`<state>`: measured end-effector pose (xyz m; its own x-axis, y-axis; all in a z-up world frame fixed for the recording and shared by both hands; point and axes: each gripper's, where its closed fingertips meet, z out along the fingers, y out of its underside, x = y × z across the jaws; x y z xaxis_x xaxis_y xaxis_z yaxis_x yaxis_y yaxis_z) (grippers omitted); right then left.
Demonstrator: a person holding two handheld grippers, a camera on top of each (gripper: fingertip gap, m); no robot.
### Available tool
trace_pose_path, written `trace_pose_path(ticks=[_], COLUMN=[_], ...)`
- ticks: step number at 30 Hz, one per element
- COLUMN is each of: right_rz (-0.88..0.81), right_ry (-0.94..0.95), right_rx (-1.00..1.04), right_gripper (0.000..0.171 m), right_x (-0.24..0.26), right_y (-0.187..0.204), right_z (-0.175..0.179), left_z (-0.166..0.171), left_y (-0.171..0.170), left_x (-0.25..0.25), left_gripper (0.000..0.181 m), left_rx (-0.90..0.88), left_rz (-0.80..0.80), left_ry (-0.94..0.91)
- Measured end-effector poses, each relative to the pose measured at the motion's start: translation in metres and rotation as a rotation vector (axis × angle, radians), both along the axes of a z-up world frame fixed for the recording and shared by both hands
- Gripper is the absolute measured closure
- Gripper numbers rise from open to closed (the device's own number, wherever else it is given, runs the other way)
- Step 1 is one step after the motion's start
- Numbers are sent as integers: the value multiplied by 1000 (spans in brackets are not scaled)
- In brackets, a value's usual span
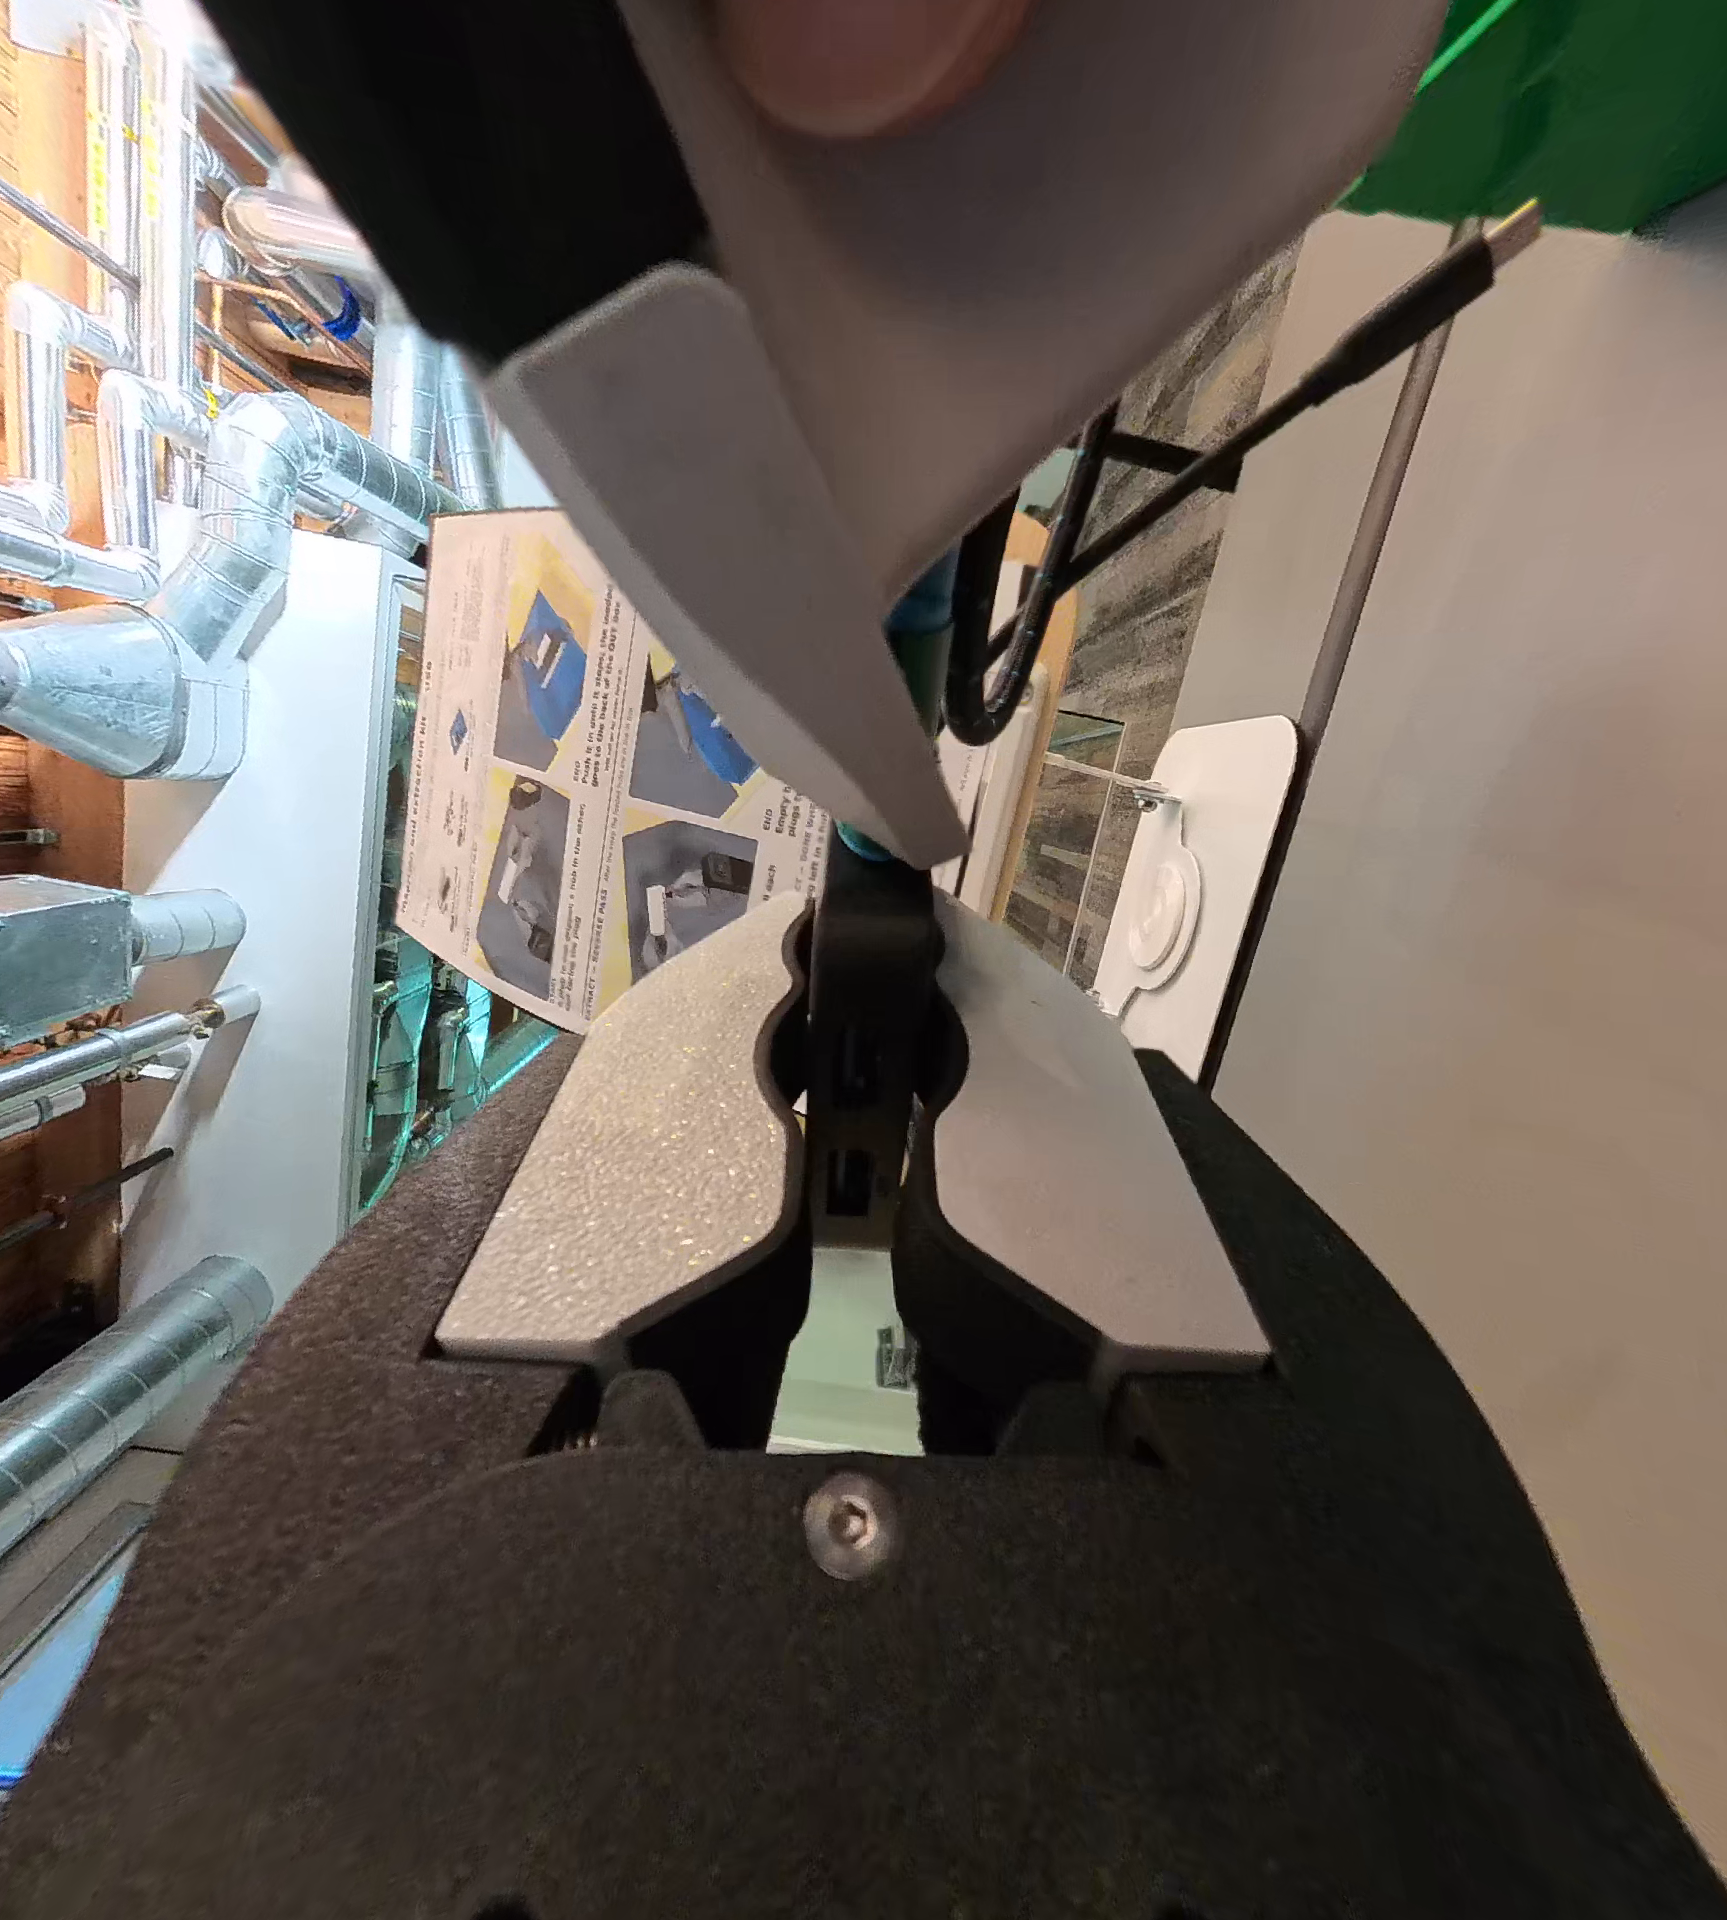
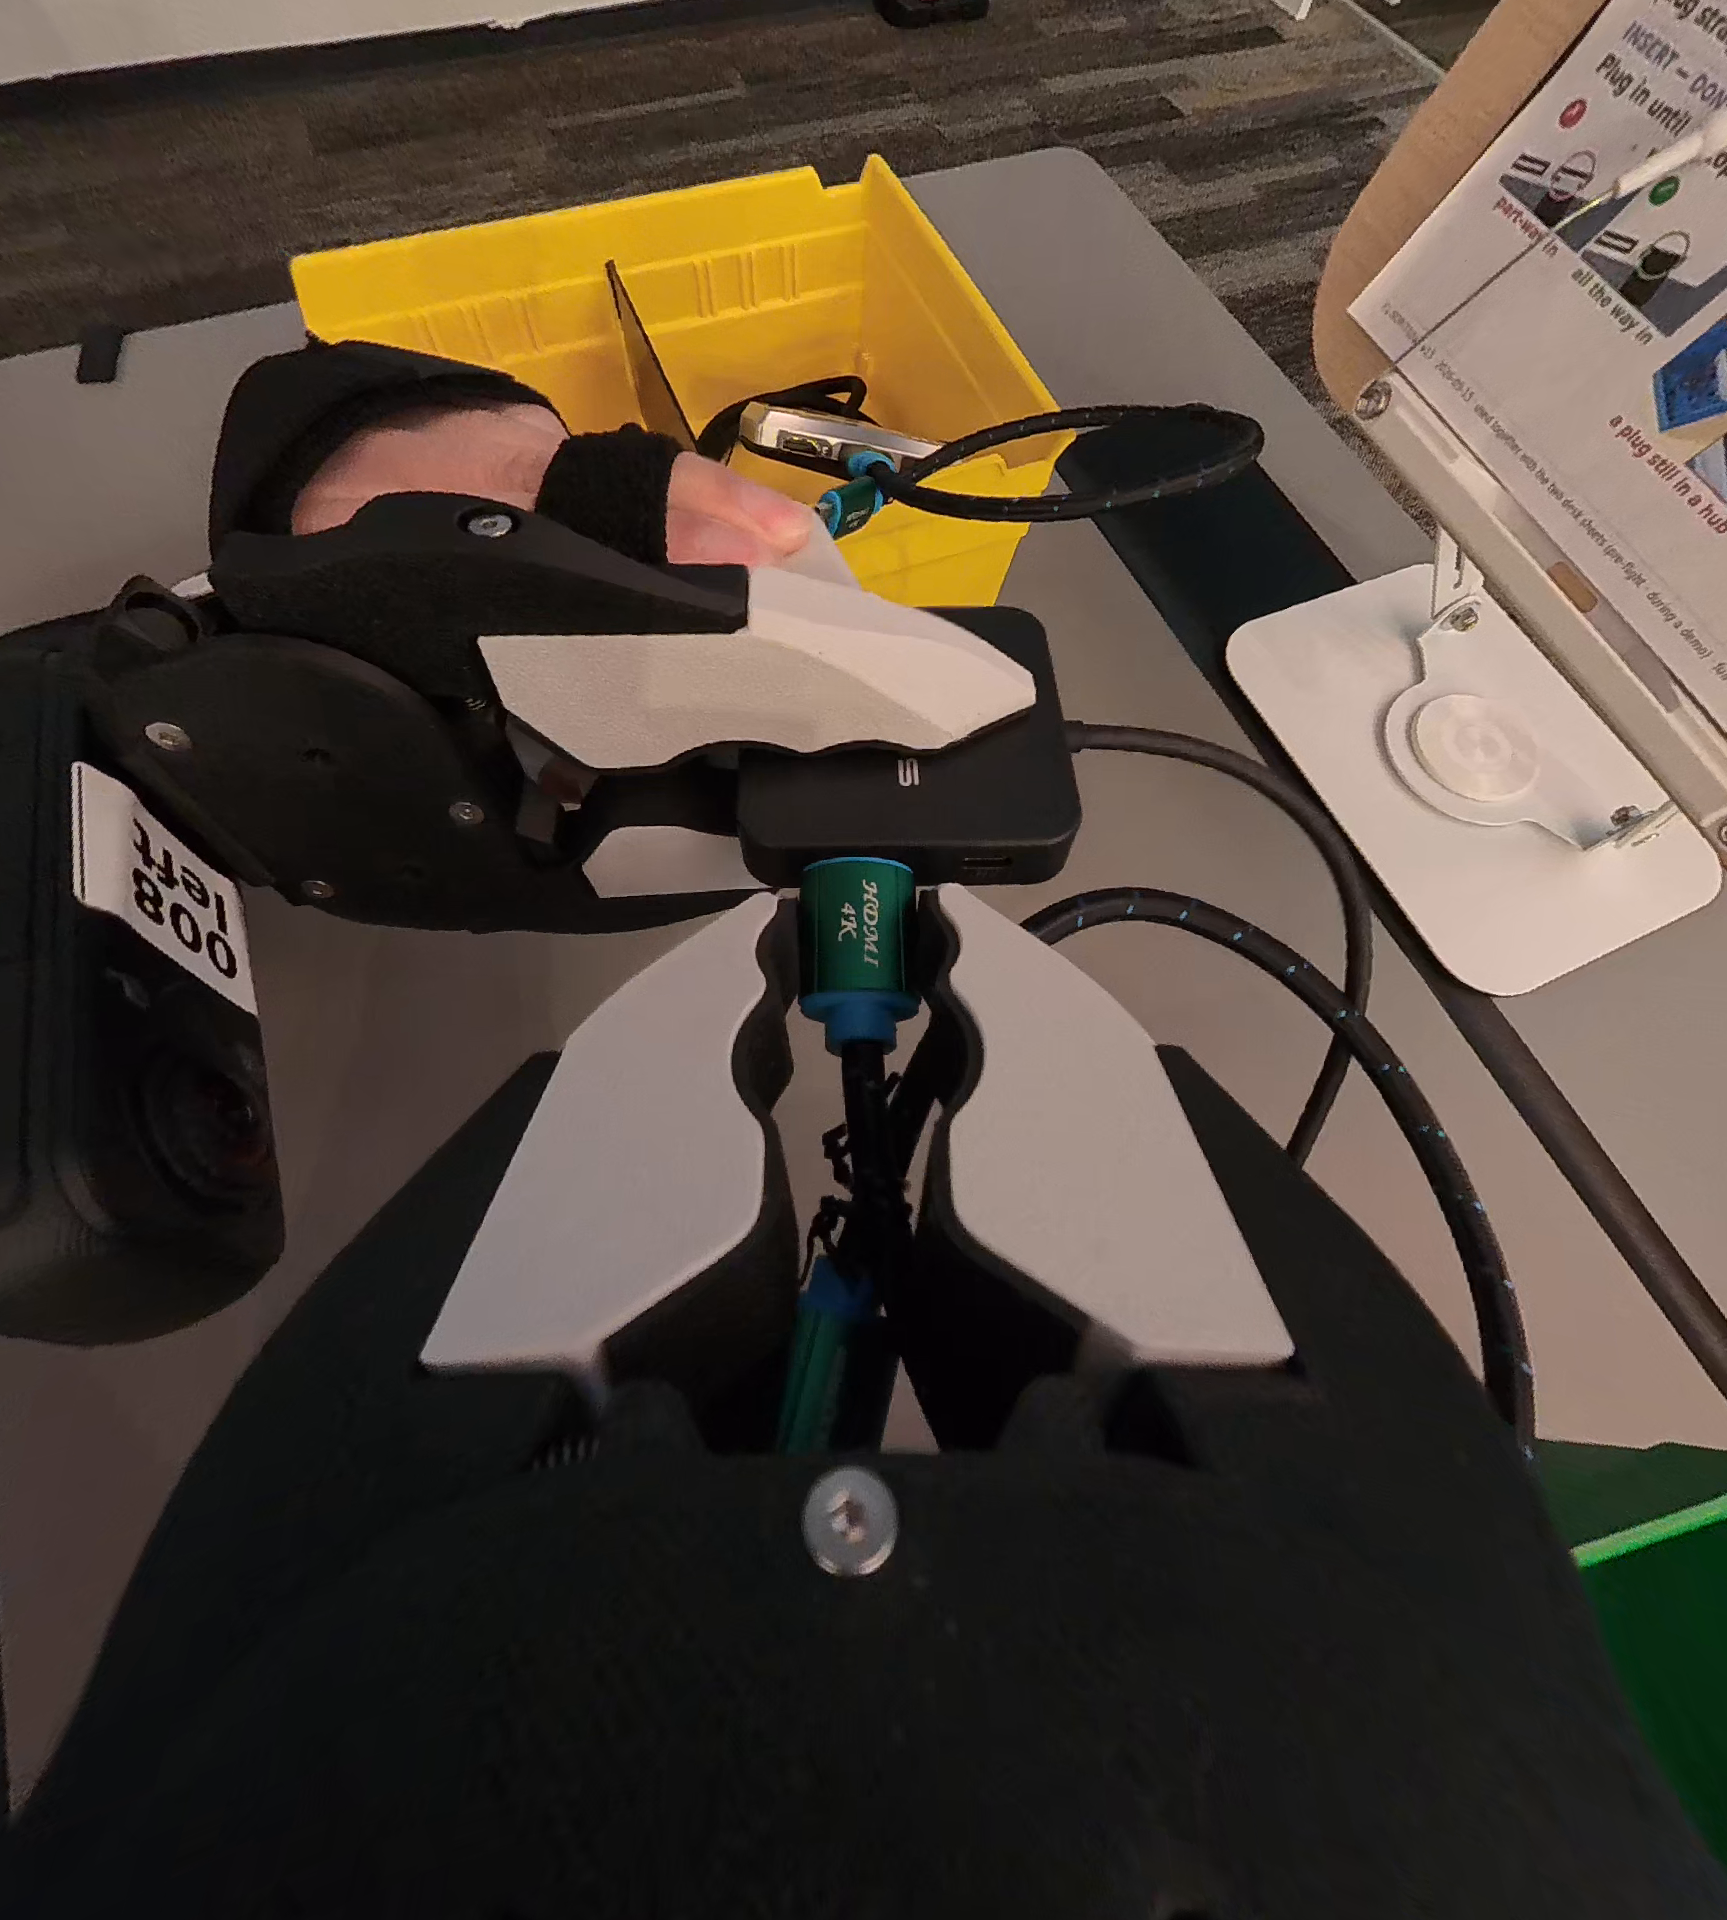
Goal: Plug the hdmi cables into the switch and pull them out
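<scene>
right gripper (image 2: 857,935) clamps the green hdmi plug (image 2: 857,935) seated in the black switch (image 2: 963,810).

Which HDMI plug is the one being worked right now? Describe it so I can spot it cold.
Start at the yellow bin on the grey table, then come forward to the flat black switch pinched by the left claw. The green plug sits in the switch's near edge, between the right claw fingers; its twin lies loose in the bin.
</scene>
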<state>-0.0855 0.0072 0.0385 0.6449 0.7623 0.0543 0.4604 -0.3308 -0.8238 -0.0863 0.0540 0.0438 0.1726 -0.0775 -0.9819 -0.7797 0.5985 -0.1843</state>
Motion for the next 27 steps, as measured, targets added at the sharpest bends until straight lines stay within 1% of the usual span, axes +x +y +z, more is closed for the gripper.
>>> trace_pose_path(ticks=[6,7,8,9,10,11,13,14,17,19,20,22,24,26,27], right_rz=[18,15,9,-11,-30,-34,-37,-45,-23,-30,-50,-16,-33,-23,-14], right_ry=[8,-5,-39,-17,60,132,174,163,60,-10,-23,-57,-66,-42,-10], right_rx=[23,11,-8,11,47,64,82,84,40,12,-17,-92,-241,-319,-335], right_gripper=[146,146,146,147,147,147,147,147,147,147,147,147,147,147,147], right_x=[-1,2,12,25,37,47,61,65,78,98,110,129,149,161,165], right_y=[-4,-5,-10,-14,-18,-24,-29,-30,-37,-45,-51,-74,-96,-109,-109], right_z=[6,4,4,15,34,49,62,62,47,34,27,8,-17,-35,-42], left_z=[5,5,4,5,13,24,49,54,60,59,58,55,56,57,58], left_y=[-3,4,26,45,50,46,34,31,23,17,14,12,9,6,5], left_x=[-1,-7,-29,-54,-72,-82,-92,-92,-89,-83,-80,-73,-68,-62,-60], left_gripper=[166,167,168,167,167,168,167,167,167,167,167,167,167,167,167], left_rx=[3,0,-17,-34,-58,-76,-50,-59,-49,-50,-49,-58,-60,-69,-68], left_rz=[-10,37,174,237,209,165,138,136,143,123,109,97,77,51,40], left_ry=[-17,-8,-1,-20,-76,-126,-206,-216,-182,-154,-145,-118,-119,-127,-128])
